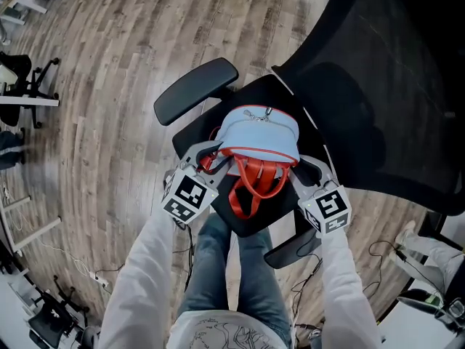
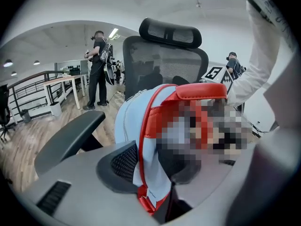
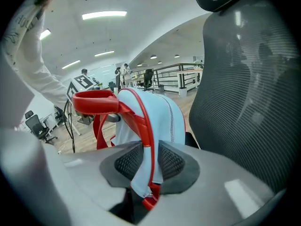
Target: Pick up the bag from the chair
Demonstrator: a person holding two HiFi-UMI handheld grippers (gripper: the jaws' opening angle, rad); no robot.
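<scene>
- Left gripper view: the centre right is pixelated over, covering one side of the left hand-held gripper (image 2: 151, 173) and part of the bag (image 2: 131, 121). The visible mesh pad (image 2: 123, 163) presses the bag's red-piped edge, so the gripper is closed on it.
- The right hand-held gripper (image 3: 148, 166) is nearly closed, both mesh pads clamping a fold of the light-blue bag between them.
- Head view: both grippers hold the bag from either side at frame centre, with its red straps (image 1: 251, 187) hanging below.
- The bag hides most of the chair (image 1: 378, 86) seat, so I cannot tell whether it rests there.
- The chair's backrest is cut off at the upper right.
</scene>
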